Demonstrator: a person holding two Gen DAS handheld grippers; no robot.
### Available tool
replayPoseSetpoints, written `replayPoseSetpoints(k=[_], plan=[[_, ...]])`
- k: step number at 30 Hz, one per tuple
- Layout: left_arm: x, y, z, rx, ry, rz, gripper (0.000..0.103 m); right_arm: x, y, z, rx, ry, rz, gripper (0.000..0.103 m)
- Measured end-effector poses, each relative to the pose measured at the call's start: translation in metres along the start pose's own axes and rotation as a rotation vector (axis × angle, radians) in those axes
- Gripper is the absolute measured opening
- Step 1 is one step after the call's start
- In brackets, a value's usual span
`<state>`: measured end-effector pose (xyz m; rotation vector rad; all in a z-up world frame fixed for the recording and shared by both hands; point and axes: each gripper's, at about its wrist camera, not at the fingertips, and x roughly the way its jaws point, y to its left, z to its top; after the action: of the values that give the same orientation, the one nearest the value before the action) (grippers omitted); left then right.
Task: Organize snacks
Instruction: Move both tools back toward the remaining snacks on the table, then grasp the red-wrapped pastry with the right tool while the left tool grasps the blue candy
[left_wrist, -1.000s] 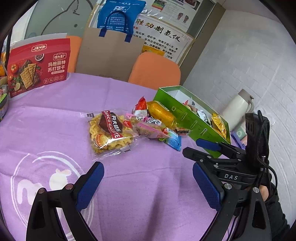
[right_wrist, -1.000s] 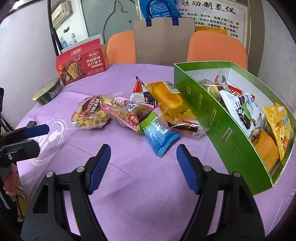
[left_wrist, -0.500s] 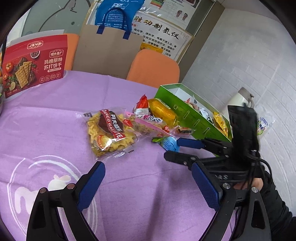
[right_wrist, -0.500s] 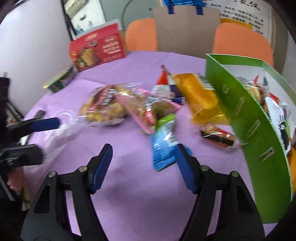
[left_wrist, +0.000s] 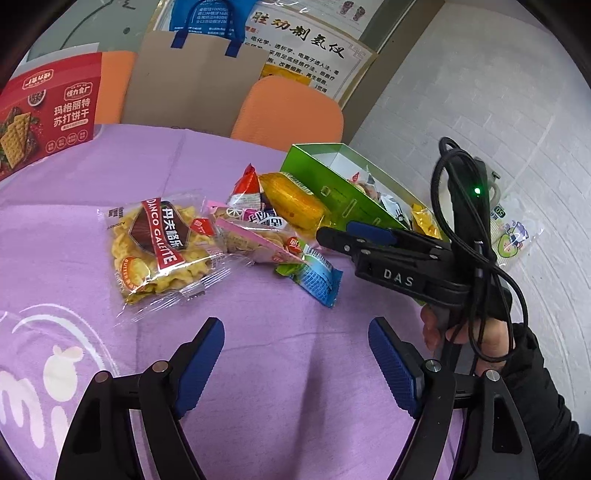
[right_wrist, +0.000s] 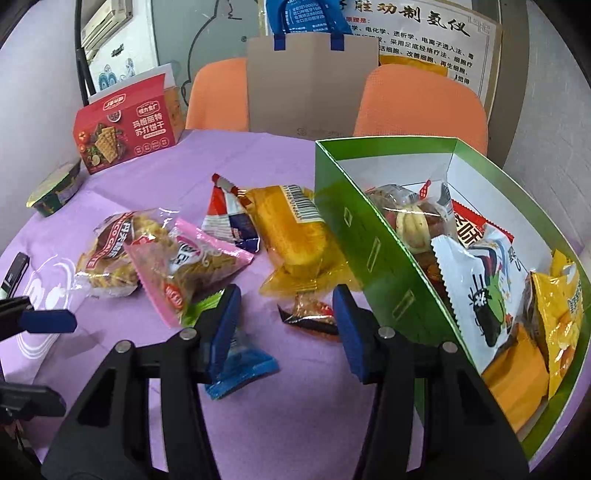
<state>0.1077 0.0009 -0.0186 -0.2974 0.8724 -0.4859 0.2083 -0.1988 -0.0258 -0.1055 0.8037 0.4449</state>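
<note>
Snack sorting, partly complete. The green box (right_wrist: 373, 254), just right of the right gripper (right_wrist: 286, 314), already holds several packets: a white packet (right_wrist: 476, 291), a yellow packet (right_wrist: 561, 306), an orange packet (right_wrist: 513, 380) and a clear bag of mixed snacks (right_wrist: 410, 214). Still loose on the purple desk (right_wrist: 295, 417) ahead of that gripper are the yellow cake packet (right_wrist: 295, 236), the red-and-white triangular packet (right_wrist: 225, 214), the pink packet (right_wrist: 188, 258) and the Danco galette bag (left_wrist: 162, 247). The small red-wrapped snack (right_wrist: 312, 314) lies between its fingers, and the blue-green packet (right_wrist: 240, 365) lies under its left finger. The right gripper is spread wide and empty, low over the pile. The left gripper (left_wrist: 295, 362) is likewise released and empty, with the galette bag ahead to its left. Judged by count, roughly half the snacks remain to be boxed.
</note>
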Motion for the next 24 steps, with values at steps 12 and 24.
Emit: replayPoseSetpoints(k=[12, 24], plan=[[0.023, -0.012, 0.013, -0.002, 0.011, 0.002, 0.082, -0.028, -0.022, -0.046, 0.191, 0.092, 0.157, 0.053], [0.083, -0.040, 0.035, 0.095, 0.067, 0.149, 0.054, -0.033, -0.007, -0.050, 0.089, 0.057, 0.045, 0.052]])
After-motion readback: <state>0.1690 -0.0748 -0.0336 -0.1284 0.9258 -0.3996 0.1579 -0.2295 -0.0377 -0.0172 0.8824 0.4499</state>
